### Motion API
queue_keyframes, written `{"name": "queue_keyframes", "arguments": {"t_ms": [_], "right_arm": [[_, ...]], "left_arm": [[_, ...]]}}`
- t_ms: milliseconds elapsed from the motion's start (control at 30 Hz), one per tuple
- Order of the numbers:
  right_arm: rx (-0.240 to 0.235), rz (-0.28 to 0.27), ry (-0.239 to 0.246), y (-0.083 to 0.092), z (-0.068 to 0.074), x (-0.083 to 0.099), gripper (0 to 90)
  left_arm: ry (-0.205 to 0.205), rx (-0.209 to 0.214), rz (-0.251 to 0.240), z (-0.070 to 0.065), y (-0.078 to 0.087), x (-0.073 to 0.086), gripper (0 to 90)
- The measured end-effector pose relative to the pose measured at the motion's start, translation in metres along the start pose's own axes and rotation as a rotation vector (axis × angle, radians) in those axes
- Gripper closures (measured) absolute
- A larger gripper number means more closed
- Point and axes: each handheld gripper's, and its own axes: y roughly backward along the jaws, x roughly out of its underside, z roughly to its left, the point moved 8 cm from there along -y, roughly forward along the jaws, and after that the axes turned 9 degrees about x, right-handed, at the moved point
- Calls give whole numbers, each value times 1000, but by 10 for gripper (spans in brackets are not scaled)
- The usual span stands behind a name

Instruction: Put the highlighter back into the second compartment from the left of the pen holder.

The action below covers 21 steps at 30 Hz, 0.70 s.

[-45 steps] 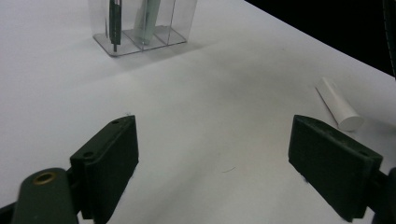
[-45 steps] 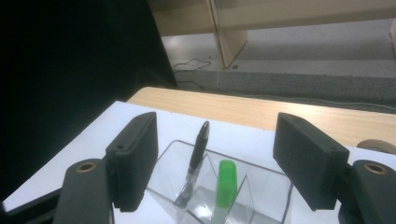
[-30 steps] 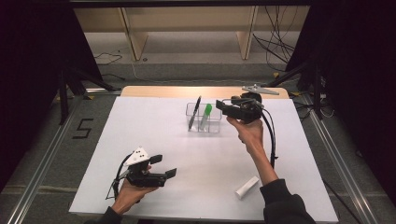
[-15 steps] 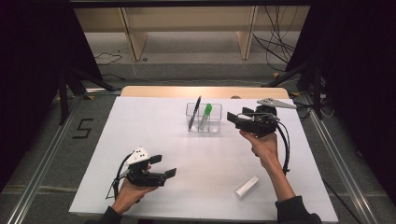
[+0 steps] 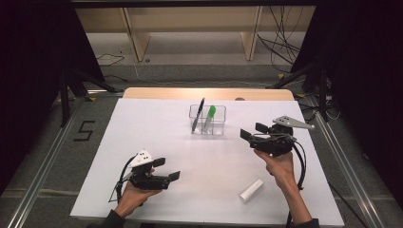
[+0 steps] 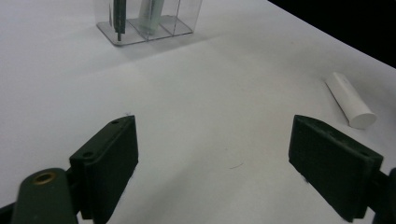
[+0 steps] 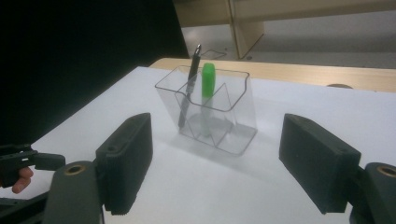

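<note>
Right claw [image 5: 251, 132] wide, empty | left claw [image 5: 167, 169] wide, empty | clear organizer [image 5: 208, 120]: black pen [image 5: 198, 115], green-capped marker [image 5: 209, 118]

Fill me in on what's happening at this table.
A person holds a gripper in each hand over a white table. The left gripper and right gripper are both open and empty. A clear organizer holds a black pen and a green-capped marker. A white tube lies loose near the right forearm.
</note>
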Motion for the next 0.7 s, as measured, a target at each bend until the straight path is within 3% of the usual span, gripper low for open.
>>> {"name": "queue_keyframes", "arguments": {"t_ms": [100,333,700], "right_arm": [[-2,-6,-17,5,-4,7,268],[26,12,22,12,-13,25,267],[39,29,19,21,-24,40,267]], "left_arm": [[1,-3,1,1,-1,0,154],[13,-1,-3,2,-1,-2,154],[2,7,3,-3,-4,-5,154]]}}
